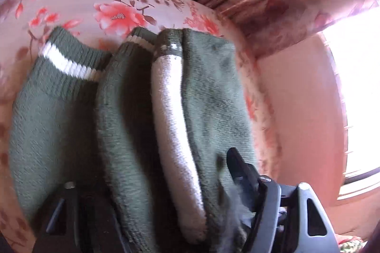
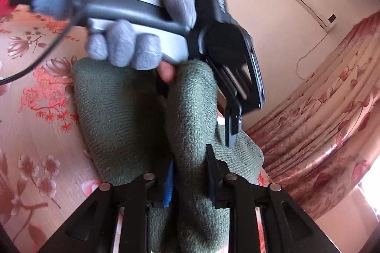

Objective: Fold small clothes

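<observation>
A small green knitted garment with white stripes (image 1: 133,110) lies bunched in lengthwise folds on the flowered table (image 1: 118,1). My left gripper (image 1: 154,181) is shut on a raised fold of it; its right finger (image 1: 239,169) shows beside the fabric, the left finger is mostly hidden. In the right wrist view my right gripper (image 2: 190,172) is shut on a fold of the same green garment (image 2: 123,115) and holds it up. The other gripper (image 2: 232,91), held by a gloved hand (image 2: 142,15), grips the garment's far end.
The table edge (image 1: 251,77) runs close on the right of the garment. A pink flowered curtain (image 2: 320,122) hangs behind. An air conditioner (image 2: 311,6) is on the wall. A bright window (image 1: 356,98) is at the right.
</observation>
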`<state>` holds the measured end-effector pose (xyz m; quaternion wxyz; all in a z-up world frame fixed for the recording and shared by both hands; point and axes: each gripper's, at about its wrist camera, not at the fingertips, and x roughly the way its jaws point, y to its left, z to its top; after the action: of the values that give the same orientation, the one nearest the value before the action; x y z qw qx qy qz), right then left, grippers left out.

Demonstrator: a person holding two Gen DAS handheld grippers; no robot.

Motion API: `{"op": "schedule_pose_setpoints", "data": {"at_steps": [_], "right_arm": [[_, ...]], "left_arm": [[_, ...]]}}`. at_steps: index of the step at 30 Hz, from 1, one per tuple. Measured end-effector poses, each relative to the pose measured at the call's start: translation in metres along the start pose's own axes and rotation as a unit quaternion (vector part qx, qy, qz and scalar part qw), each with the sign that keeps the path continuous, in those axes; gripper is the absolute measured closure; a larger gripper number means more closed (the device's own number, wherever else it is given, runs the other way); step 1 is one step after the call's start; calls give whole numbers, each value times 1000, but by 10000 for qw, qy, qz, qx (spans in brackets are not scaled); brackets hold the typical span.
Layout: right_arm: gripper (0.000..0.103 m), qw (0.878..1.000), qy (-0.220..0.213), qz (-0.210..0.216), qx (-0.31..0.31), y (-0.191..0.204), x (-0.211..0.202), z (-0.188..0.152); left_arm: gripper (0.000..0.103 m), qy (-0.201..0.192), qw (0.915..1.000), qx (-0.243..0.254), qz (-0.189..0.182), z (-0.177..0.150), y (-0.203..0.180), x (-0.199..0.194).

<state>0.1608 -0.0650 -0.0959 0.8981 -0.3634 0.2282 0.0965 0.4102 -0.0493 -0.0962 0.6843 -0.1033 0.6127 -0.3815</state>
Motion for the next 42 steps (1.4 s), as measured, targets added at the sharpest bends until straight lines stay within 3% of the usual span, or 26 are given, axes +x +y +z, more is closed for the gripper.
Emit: {"op": "schedule_pose_setpoints", "data": {"at_steps": [1,4,6,11,16,19,21,23,25,26,31,33,34,35,37,38,40,42], "right_arm": [[0,9997,56,-46,216,-6,-6,-4],[0,9941,174,-13,1071,-26,-27,-23],[0,9865,487,219,1547,-33,-28,-38],[0,9728,775,352,2154,-47,-14,-40],[0,9754,1228,32,1829,-44,6,-38],[0,9763,1163,57,1825,-46,4,-39],[0,9764,1201,153,1788,-43,7,-41],[0,9754,1214,265,1821,-42,10,-42],[0,9753,1213,289,1823,-42,9,-42],[0,9745,1216,326,1858,-41,8,-42],[0,9724,1233,479,1923,-43,9,-44],[0,9689,1144,807,2040,-52,2,-45],[0,9669,1067,978,2101,-55,-2,-46],[0,9625,920,1282,2208,-61,-9,-48],[0,9533,521,1691,2448,-71,-25,-51],[0,9476,328,1857,2577,-76,-33,-51],[0,9398,-52,2051,2732,-85,-43,-46],[0,9392,-153,2071,2736,-88,-39,-36]], "left_arm": [[61,-43,9999,27,116,1,-2,-1],[70,-378,9989,189,181,-9,-5,-12],[72,-554,9977,284,276,-15,-10,-15],[75,-919,9946,439,186,-27,-27,-37],[76,-1592,9853,589,-205,-52,-44,-96],[76,-1924,9801,235,-422,-78,-10,-122],[76,-1886,9809,-400,-252,-92,43,-111],[75,-1675,9830,-703,-246,-100,79,-89],[75,-1953,9713,-848,-1063,-112,106,-83],[75,-1984,9690,-907,-1163,-113,110,-84],[69,-1951,9772,-581,-603,-103,88,-86],[68,-2104,9761,-540,-113,-103,78,-97],[68,-2285,9717,-566,169,-109,74,-106],[68,-2632,9600,-617,723,-116,66,-122],[69,-3048,9400,-533,1438,-128,51,-135],[69,-3249,9329,-312,1522,-141,36,-143],[69,-3312,9348,133,1275,-158,10,-144],[68,-3190,9358,734,1306,-167,-19,-130]]}}
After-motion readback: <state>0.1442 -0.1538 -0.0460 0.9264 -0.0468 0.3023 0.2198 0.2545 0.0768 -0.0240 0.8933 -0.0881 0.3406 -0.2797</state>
